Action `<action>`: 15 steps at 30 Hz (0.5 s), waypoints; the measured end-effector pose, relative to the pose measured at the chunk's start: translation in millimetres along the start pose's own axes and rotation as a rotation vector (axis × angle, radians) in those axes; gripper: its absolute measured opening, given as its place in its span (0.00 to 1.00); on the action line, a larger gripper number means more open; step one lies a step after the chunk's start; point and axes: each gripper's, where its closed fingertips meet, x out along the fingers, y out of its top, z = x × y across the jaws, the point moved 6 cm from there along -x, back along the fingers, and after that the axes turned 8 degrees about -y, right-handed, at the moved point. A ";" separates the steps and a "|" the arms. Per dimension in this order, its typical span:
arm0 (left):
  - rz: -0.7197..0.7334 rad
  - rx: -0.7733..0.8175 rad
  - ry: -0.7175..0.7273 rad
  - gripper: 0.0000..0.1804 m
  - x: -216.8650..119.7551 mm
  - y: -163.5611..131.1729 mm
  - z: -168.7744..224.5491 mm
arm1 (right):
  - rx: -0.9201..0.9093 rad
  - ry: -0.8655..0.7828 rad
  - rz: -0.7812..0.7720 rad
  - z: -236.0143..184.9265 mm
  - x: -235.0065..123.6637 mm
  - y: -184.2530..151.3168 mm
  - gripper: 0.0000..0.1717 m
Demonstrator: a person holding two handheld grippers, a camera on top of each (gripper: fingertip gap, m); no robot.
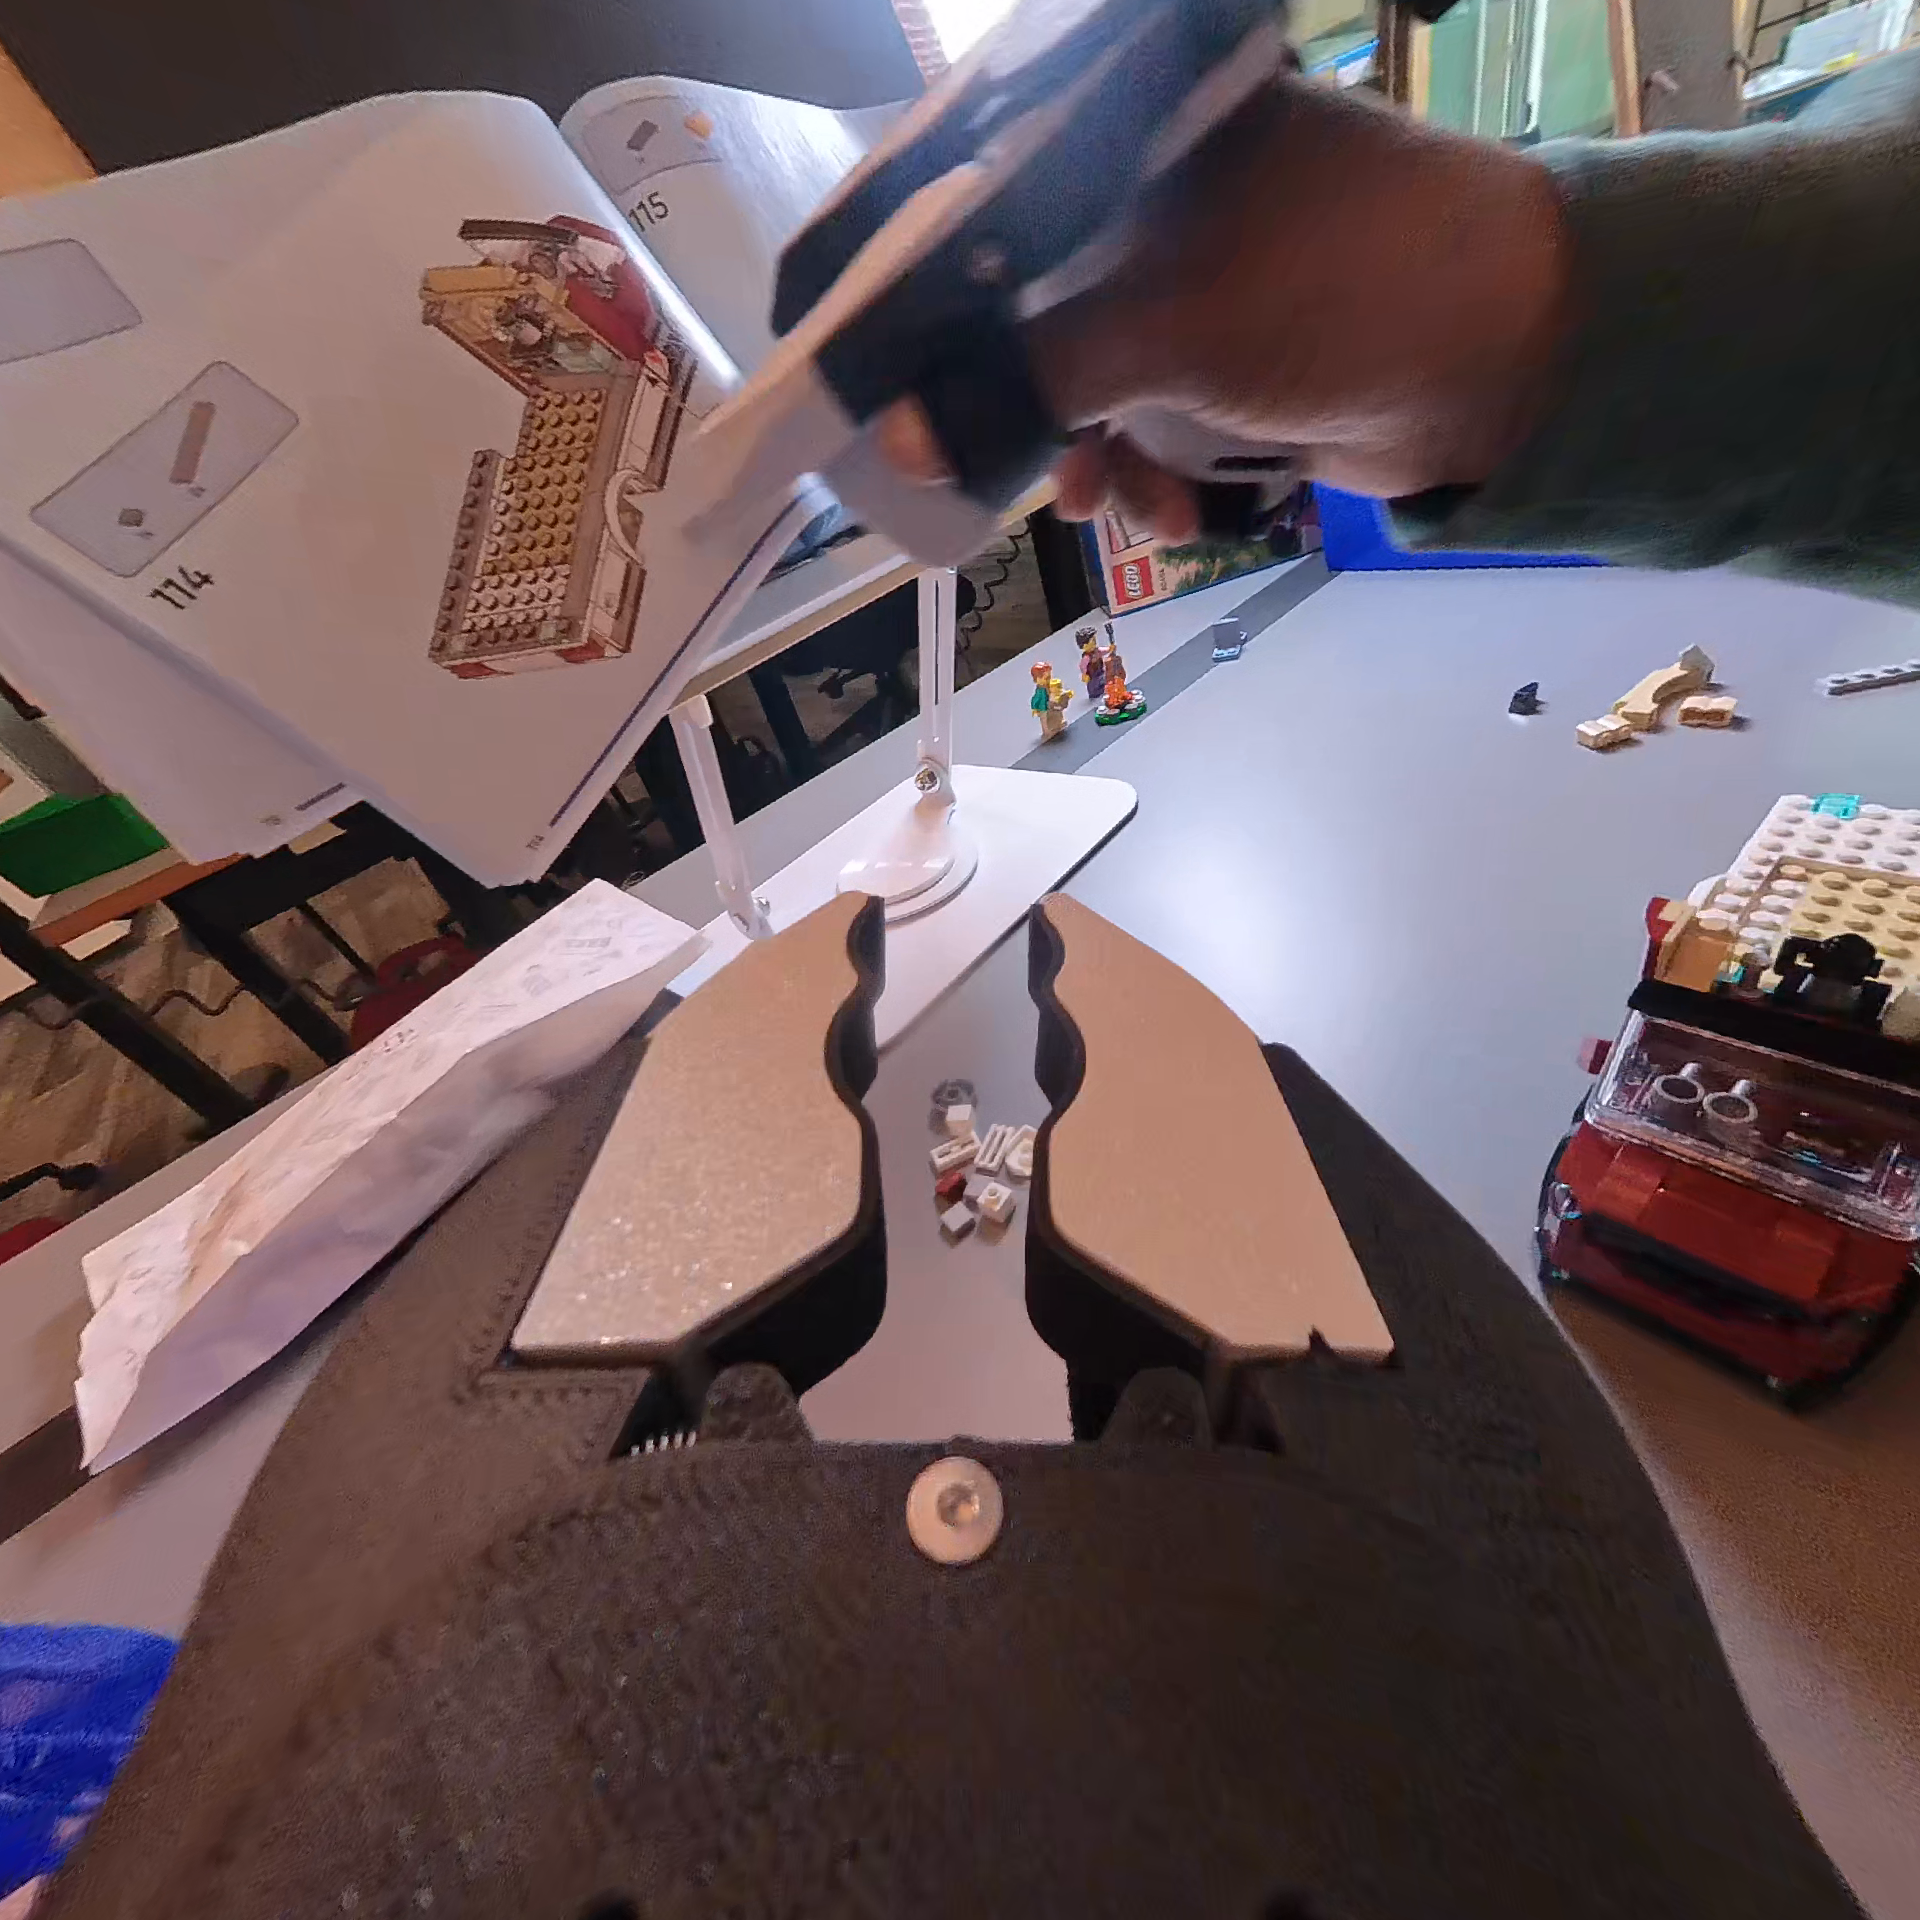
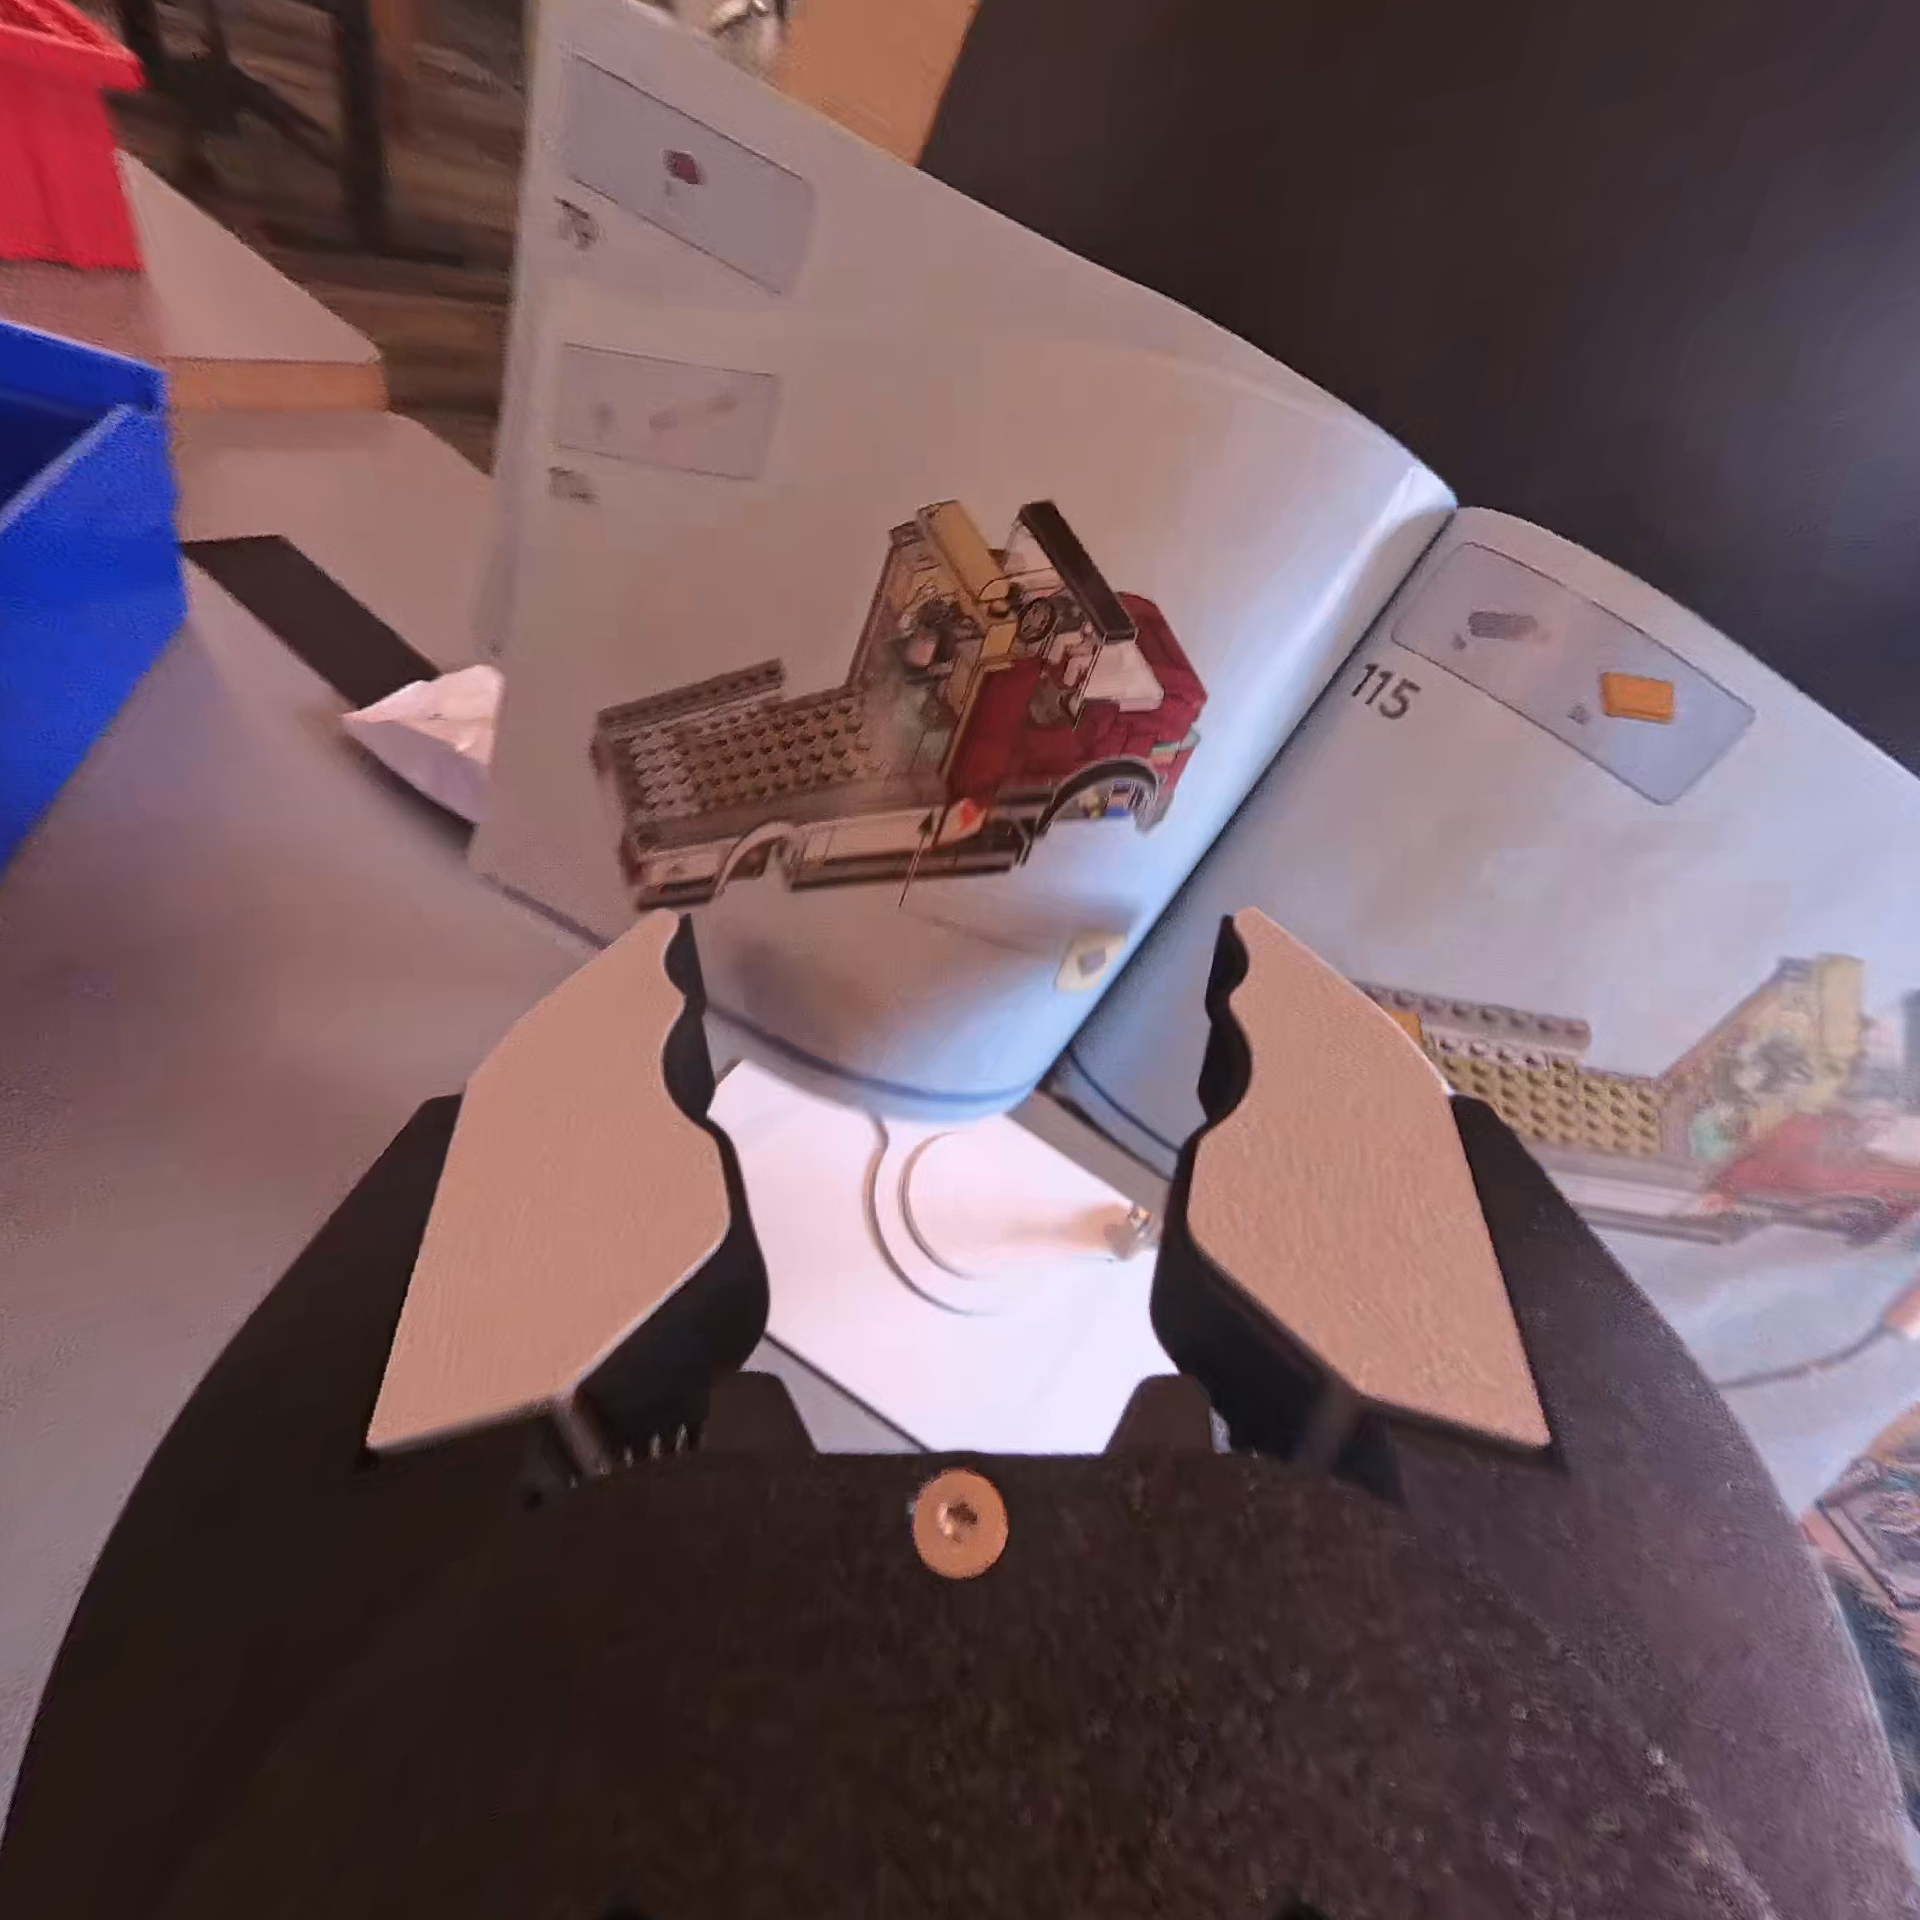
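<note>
Instruction booklet (image 2: pixel 935 727) stands open on a white stand (image 1: pixel 997 831) near the table's (image 1: pixel 1351 883) far edge; right gripper (image 2: pixel 956 997) gapes before its curling page, left gripper (image 1: pixel 956 997) hovers empty—jaws apart—over loose small bricks (image 1: pixel 977 1164).

Between the left gripper's (image 1: pixel 956 914) silver-grey fingers (image 1: pixel 717 1132), set on a black textured body, lies a cluster of small bricks (image 1: pixel 977 1169) in white, light grey and dark red on the grey table (image 1: pixel 1351 935). To its right stands a dark red, tan and white brick truck (image 1: pixel 1745 1122) with a clear windscreen. Ahead of the right gripper (image 2: pixel 956 935), the pale blue-white instruction booklet (image 2: pixel 935 623) pictures a red and tan truck; a blue bin (image 2: pixel 73 582) sits far left.
</note>
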 end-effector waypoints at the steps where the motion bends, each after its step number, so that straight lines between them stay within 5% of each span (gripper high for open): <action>1: -0.001 -0.006 -0.009 0.15 0.8 -0.3 2.1 | 0.003 -0.032 -0.020 0.2 13.3 1.8 0.52; 6: 0.001 0.032 -0.003 0.13 -10.9 -1.3 2.7 | -0.024 -0.156 0.066 11.1 22.4 -0.3 0.27; 15: 0.035 -0.072 0.011 0.16 12.5 35.5 -42.3 | 0.126 0.012 0.177 32.3 -0.8 -4.7 0.14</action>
